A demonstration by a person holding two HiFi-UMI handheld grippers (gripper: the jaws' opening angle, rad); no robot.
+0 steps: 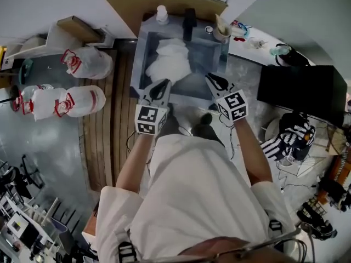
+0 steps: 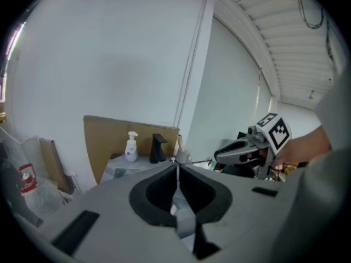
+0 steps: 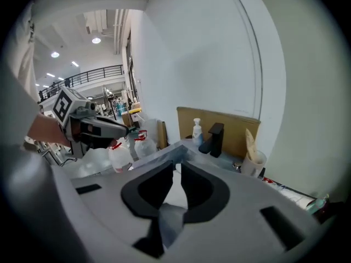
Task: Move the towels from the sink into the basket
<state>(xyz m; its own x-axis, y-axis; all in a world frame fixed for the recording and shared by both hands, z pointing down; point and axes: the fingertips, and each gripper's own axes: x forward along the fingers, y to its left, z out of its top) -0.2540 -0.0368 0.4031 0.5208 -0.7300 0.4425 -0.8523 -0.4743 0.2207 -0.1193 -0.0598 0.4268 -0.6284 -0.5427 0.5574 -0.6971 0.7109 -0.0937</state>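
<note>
Soft, crumpled white cloth towels point(image 1: 171, 59) lie heaped in the rectangular grey sink point(image 1: 208, 53). Left gripper point(image 1: 159, 87): curved black pads pressed together, nothing held. Right gripper point(image 1: 216, 81): pads parted by a narrow slit, empty. Both hang over the sink's near rim.

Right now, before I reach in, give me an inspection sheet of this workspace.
Surface: sink, grey basin, black faucet at back.
Job's things: white towels piled in sink; basket not identified.
Clutter: soap bottle and cup beside faucet.
Grippers: left gripper jaws together, right gripper jaws slightly apart, both empty, at sink's near edge.
Cables: loose cables on floor, right.
Surroundings: water jugs left, cardboard behind sink.
</note>
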